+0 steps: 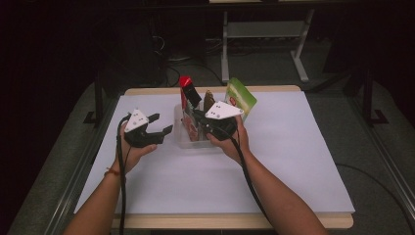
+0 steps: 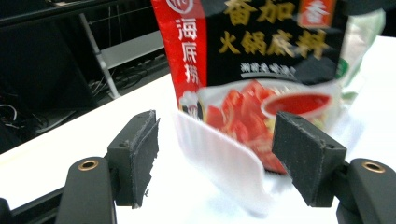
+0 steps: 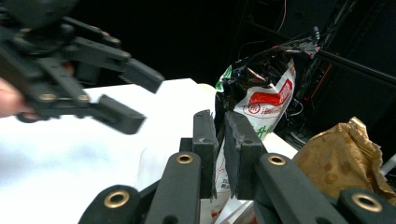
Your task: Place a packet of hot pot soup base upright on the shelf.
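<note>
- Showing, from the high view, a white-topped table [image 1: 274,166] w/ a clear plastic bin [image 1: 182,141] near its far-centre; several snack/seasoning packets stand upright inside the bin.
- Red-and-black packet [image 1: 187,98]: tallest at the bin's left end, red top corner raised above the others. In the left gripper view the same packet [image 2: 261,70] faces the camera, w/ gold characters on black and a tomato picture below.
- Green-and-white packet [image 1: 240,97]: leans at the bin's right-rear, tilted toward the right. Brown crinkled packet [image 1: 209,100]: between the two; seen close in the right gripper view [image 3: 338,158], just beside the jaws.
- Right gripper [image 1: 211,128]: held over the bin's near side, body above the packets. Right gripper view: pads [image 3: 204,140] nearly pressed together, pinching the thin edge of the red-and-black packet; packet stays inside the bin.
- Left gripper [image 1: 161,125]: left of the bin, apart from it, pointing toward it. Jaws spread wide; nothing between the pads [image 2: 144,154]. Left gripper view: bin's clear wall [image 2: 219,158] lies ahead, in line w/ the gap but not touched.
- Left hand [image 1: 134,152] & right hand [image 1: 230,144]: each wraps its gripper's body from below; cables trail back along the forearms.
- Left gripper also appears in the right gripper view [image 3: 130,98], off to the upper left, jaws apart, clear of the packets.
</note>
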Available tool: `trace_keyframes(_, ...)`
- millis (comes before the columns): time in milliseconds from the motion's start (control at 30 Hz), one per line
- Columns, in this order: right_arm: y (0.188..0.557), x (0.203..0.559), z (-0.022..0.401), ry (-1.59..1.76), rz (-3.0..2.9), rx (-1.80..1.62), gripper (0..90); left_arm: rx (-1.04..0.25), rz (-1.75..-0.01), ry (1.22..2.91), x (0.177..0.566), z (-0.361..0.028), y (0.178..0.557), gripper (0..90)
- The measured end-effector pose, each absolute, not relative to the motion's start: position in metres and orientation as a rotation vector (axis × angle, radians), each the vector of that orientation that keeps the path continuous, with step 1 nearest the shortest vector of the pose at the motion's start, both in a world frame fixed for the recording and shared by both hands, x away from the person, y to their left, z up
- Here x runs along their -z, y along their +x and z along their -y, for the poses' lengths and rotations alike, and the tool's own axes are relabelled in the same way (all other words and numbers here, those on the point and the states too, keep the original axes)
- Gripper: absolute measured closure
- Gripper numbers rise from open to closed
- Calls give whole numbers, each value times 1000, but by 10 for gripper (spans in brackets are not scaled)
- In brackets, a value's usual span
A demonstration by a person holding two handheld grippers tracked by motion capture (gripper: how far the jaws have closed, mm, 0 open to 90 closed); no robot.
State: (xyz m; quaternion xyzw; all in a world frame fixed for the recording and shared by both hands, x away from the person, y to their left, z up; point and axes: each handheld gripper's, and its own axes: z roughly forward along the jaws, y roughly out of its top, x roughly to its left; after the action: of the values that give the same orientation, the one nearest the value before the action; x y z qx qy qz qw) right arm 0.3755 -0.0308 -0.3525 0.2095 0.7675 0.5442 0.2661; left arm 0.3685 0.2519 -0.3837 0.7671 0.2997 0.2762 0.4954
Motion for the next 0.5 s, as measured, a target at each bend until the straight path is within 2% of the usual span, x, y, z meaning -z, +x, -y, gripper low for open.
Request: trace_keyframes(500, 375, 351, 33, 571, -2081, -1442, 820, -632, -695, 1979, 406, -267, 319, 268)
